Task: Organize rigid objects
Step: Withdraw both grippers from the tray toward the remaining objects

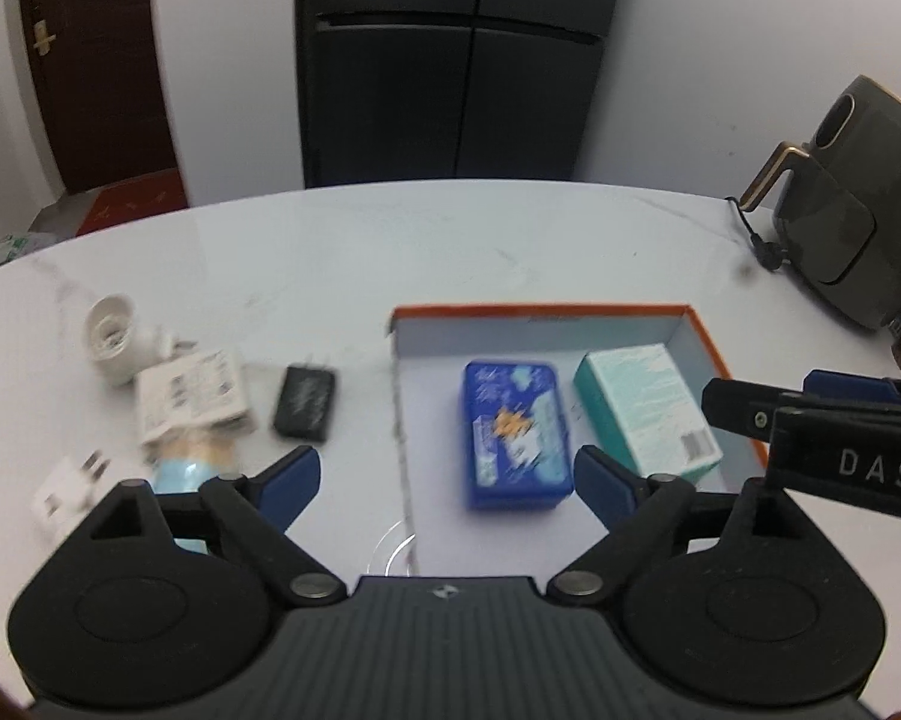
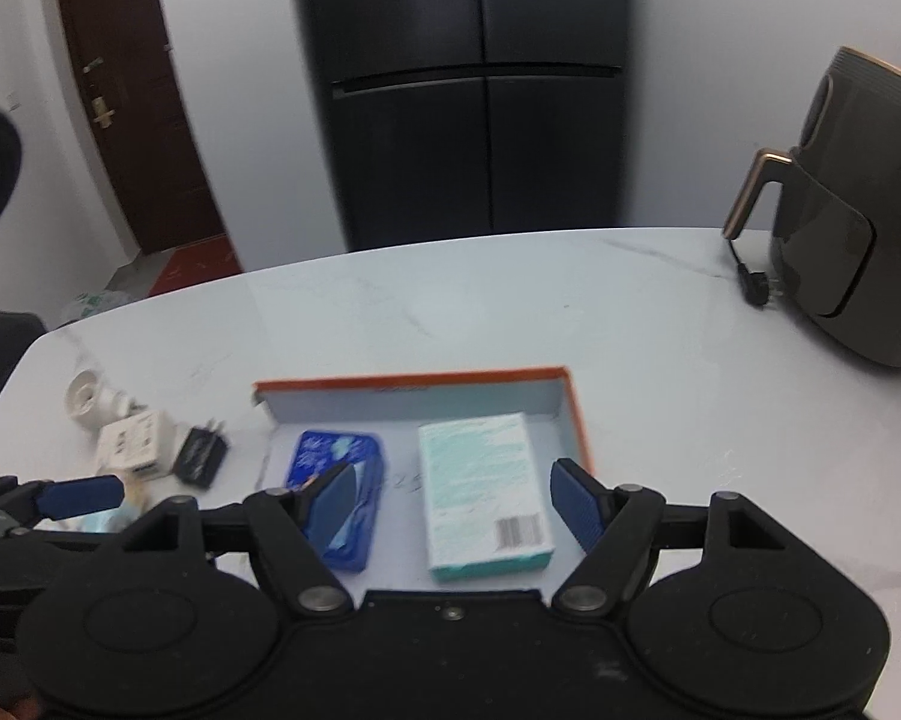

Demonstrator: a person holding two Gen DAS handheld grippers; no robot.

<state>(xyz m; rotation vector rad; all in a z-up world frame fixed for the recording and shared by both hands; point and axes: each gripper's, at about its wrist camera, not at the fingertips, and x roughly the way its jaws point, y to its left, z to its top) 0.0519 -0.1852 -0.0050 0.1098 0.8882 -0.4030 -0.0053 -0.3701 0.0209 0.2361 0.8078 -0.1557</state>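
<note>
White marble tabletop [image 1: 450,252] carries the work area, with a black refrigerator [image 1: 456,60] against the far wall and a dark air fryer [image 1: 852,204] at the far right. We hold both tools above the near edge. Our left gripper [image 1: 447,477] has its jaws spread wide and holds nothing; our right gripper [image 2: 453,498] is likewise spread and empty.

An orange-rimmed box [image 1: 714,348] lies right of centre and already holds a blue case [image 1: 516,435] and a teal carton [image 1: 648,408], side by side, long axes running near to far.

The unsorted items lie left of the box, on the bare table: a black charger [image 1: 305,401], a white printed packet [image 1: 189,396], a white lamp socket [image 1: 114,336], a white plug adapter [image 1: 69,486] and a light-blue item [image 1: 180,474], partly hidden by the left gripper's linkage.

We judge the black charger the likeliest next pick. It lies ahead and left of our left gripper, which is the nearer tool. Its long axis runs near to far, so the spread jaws already straddle its short width. Motion blur hides finer detail.
</note>
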